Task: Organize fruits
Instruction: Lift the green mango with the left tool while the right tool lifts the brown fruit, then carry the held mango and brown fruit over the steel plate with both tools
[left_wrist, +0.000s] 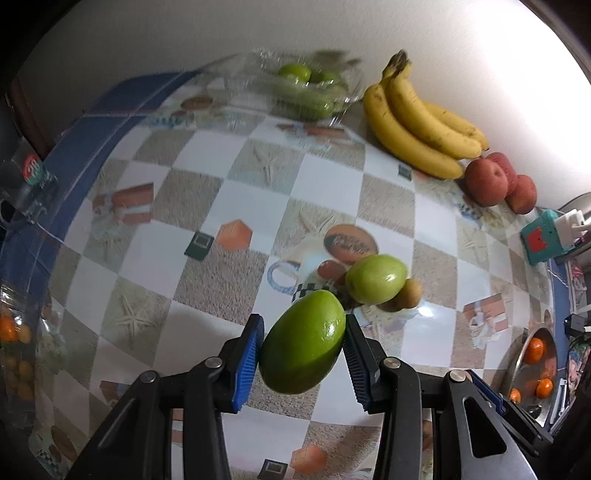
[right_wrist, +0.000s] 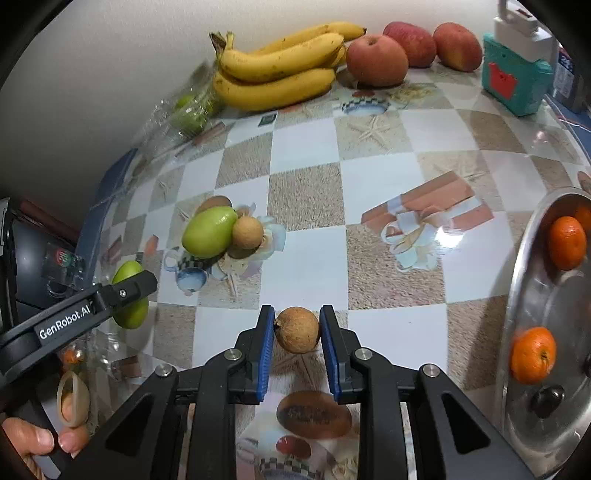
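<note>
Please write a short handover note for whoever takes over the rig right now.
Left gripper: shut on a green fruit, lifted off the table.
Right gripper: shut on a small brown fruit.
On the table: one green fruit touching one brown fruit.
Clear tray by the wall holds green fruits; metal bowl holds oranges. Bananas and apples lie by the wall.
Left: place both held fruits, then the remaining pair.
</note>
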